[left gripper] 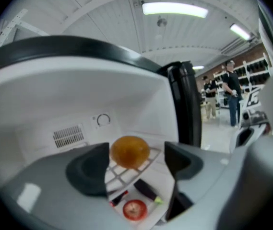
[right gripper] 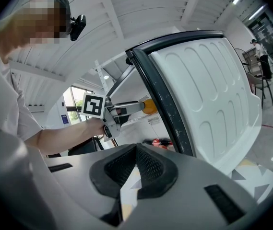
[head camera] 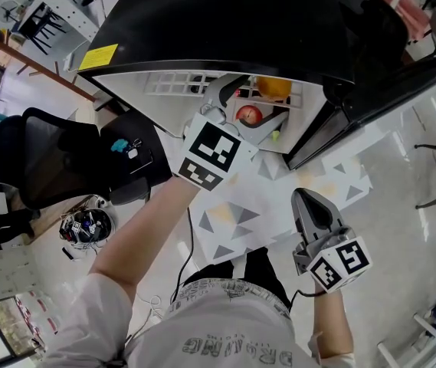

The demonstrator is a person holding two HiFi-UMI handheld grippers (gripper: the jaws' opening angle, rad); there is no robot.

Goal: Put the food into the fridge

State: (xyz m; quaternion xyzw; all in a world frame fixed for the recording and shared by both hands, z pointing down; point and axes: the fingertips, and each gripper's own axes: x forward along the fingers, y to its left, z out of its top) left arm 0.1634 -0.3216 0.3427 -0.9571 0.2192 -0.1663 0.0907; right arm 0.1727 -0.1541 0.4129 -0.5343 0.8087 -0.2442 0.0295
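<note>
The round orange fruit [left gripper: 129, 151] sits on the white wire shelf [left gripper: 124, 175] inside the open white fridge [left gripper: 54, 99], just ahead of the left gripper [left gripper: 137, 159], whose jaws are spread wide and hold nothing, while the right gripper [right gripper: 135, 153] hangs outside with its jaws pressed together, empty.

Fridge [head camera: 202, 14] shell: black, glossy, smooth. Inner liner [left gripper: 78, 95]: white moulded plastic, soft sheen. Shelf [left gripper: 119, 178]: white coated wire. Orange [left gripper: 129, 151]: dull, finely pitted skin. Red fruit [left gripper: 135, 209]: smooth, shiny skin. Right tongs [right gripper: 135, 163]: grey matt plastic body; pads [right gripper: 150, 164] black, rubbery-looking, cross-hatched texture. Floor [head camera: 409, 159]: polished, reflective. Shirt [head camera: 225, 317]: pale cloth, matt.
</note>
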